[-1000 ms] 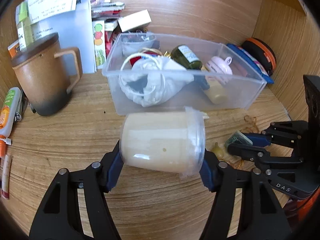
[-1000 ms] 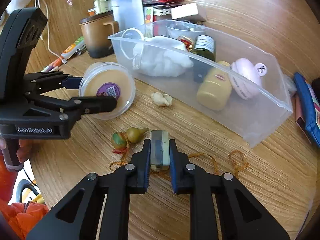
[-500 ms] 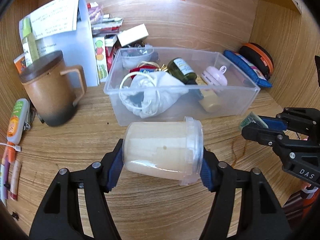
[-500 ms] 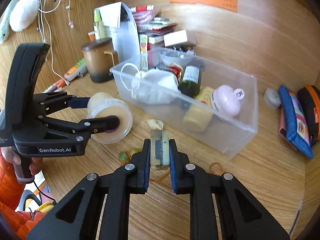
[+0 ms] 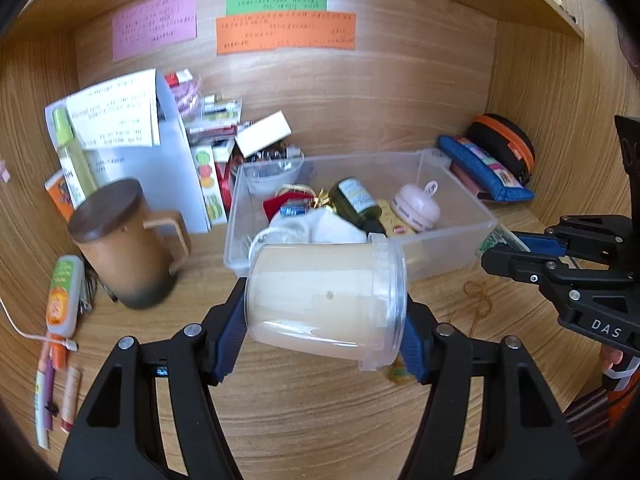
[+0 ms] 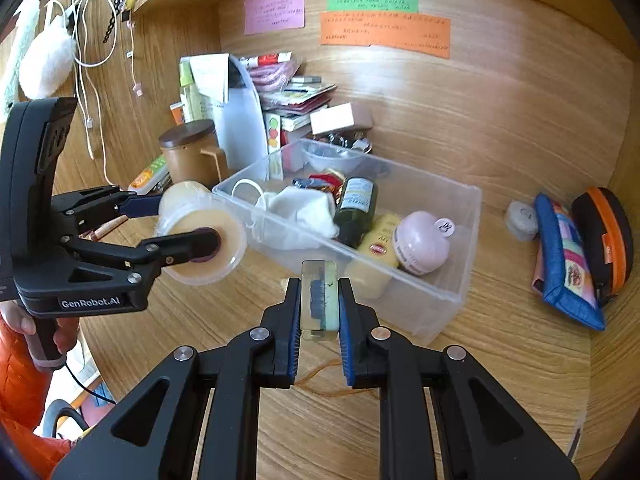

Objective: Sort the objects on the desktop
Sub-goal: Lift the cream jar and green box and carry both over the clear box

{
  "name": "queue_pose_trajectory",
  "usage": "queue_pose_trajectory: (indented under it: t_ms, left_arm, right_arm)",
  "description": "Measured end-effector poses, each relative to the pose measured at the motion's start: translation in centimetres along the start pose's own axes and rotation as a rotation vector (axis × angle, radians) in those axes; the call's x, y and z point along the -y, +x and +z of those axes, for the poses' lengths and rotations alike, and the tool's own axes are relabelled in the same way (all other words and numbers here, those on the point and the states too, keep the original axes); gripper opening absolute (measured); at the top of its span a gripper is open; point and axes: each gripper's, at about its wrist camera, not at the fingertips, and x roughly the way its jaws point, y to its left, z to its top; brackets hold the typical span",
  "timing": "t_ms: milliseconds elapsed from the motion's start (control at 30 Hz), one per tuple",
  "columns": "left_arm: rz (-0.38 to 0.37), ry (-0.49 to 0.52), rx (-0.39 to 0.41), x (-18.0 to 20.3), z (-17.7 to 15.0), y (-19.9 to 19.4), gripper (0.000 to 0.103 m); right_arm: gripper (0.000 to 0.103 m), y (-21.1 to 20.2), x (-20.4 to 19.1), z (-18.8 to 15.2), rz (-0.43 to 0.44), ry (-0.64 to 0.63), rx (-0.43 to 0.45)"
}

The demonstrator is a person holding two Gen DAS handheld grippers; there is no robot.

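Jar (image 5: 326, 298) clamped sideways in the left gripper (image 5: 324, 320), above the desk (image 5: 320, 420) before the clear bin (image 5: 460, 248).
Right view: the right gripper (image 6: 319, 304) pinches a small block (image 6: 319, 300); the bin's near wall (image 6: 400, 304) stands close ahead, pouch (image 6: 564, 264) further right.

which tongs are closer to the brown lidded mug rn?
Left. The left tongs, clamped on the plastic tub, sit just in front of the brown mug. The right tongs, gripping a small block, are farther off, before the clear bin.
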Motion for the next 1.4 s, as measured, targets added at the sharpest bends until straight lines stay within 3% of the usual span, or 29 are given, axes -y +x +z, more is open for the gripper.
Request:
queue_pose_trajectory:
  t_ms: [667,867,1000,1200,1400]
  left_arm:
    - [-0.009,0.002,0.058,-0.5,4.8,0.0,0.065]
    - [-0.017,-0.003,0.052,-0.7,4.6,0.5,0.065]
    - [-0.022,-0.007,0.045,-0.6,4.5,0.8,0.065]
    - [-0.029,-0.010,0.041,-0.7,4.2,0.7,0.065]
    - [-0.033,-0.017,0.037,-1.2,4.1,0.9,0.065]
  right_arm:
    - [0.015,-0.4,3.0,3.0,-0.018,0.049,0.055]
    - [0.016,1.4,1.9,1.2,0.042,0.009,-0.030]
    - [0.030,3.8,0.8,-0.5,0.028,-0.028,-0.108]
    - [0.033,7.5,1.4,-2.0,0.020,0.012,-0.216]
    - [0.033,9.9,1.6,-2.2,-0.006,0.018,-0.257]
